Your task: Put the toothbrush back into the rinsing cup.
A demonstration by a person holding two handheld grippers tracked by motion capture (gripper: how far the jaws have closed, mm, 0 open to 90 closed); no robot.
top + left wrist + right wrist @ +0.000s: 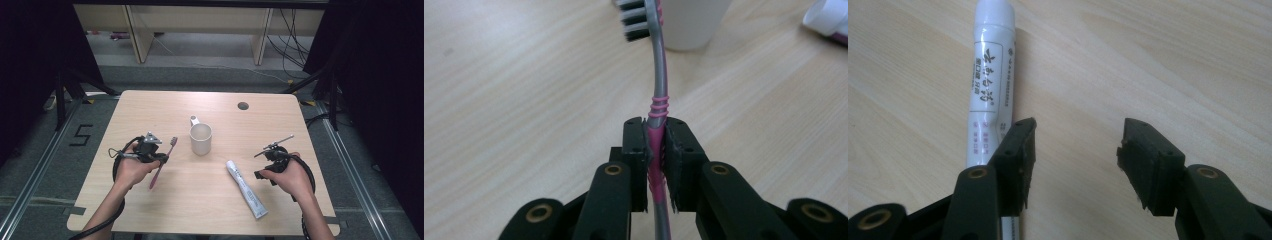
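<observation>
A pink and grey toothbrush (164, 161) is clamped by its handle in my left gripper (161, 159), held above the left half of the table with its bristled head (636, 20) pointing toward a white mug (200, 138). In the left gripper view the pads press on both sides of the toothbrush handle (655, 145). A white toothpaste tube (246, 189) lies flat on the table right of centre. My right gripper (260, 165) stands open just right of the tube; in the right gripper view the tube (990, 80) lies beside its left jaw, with bare wood between the two jaws.
The wooden table (150, 110) has a round cable hole (243, 106) at the back. The mug's handle (194, 120) points away from me. Dark curtains flank the table, and cables run over the floor behind it.
</observation>
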